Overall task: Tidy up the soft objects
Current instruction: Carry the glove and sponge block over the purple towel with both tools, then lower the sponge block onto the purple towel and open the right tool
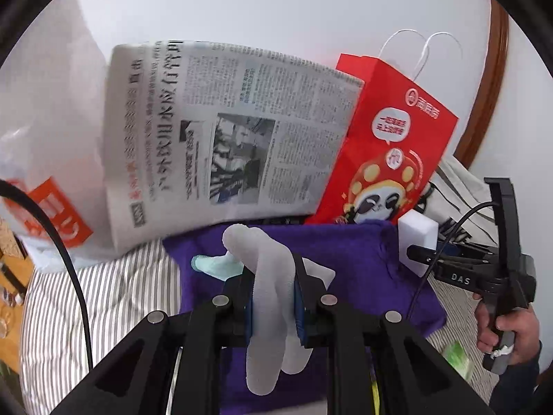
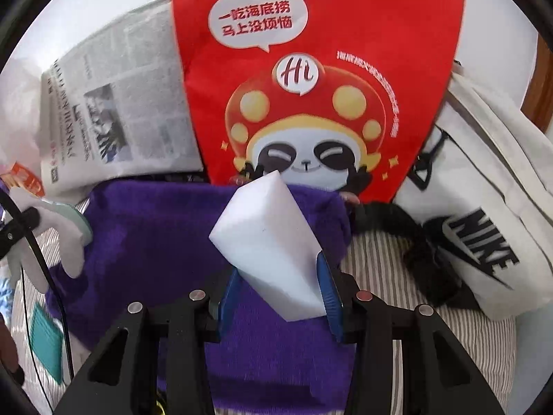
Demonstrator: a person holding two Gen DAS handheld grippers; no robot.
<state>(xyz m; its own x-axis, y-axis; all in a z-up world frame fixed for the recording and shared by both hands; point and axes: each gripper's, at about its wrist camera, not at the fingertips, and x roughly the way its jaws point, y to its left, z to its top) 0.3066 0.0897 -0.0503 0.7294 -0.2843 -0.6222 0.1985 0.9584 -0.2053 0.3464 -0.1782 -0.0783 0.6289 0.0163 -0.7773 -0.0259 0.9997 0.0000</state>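
My left gripper (image 1: 273, 306) is shut on a pale grey sock (image 1: 268, 276) with a mint toe, which droops over both sides of the pads above a purple towel (image 1: 345, 252). In the right wrist view that sock (image 2: 65, 238) hangs at the far left. My right gripper (image 2: 280, 297) is shut on a white sponge block (image 2: 273, 238), held over the purple towel (image 2: 148, 228). From the left wrist view, the right gripper (image 1: 414, 252) with the sponge (image 1: 416, 233) is at the right, a hand on its handle.
A red paper bag (image 2: 345, 52) with a panda print stands behind the towel, with a folded newspaper (image 1: 221, 131) to its left. A white Nike bag (image 2: 490, 228) lies at the right. The striped bedsheet (image 1: 114, 287) lies under everything. A white plastic bag (image 1: 45, 159) is at the left.
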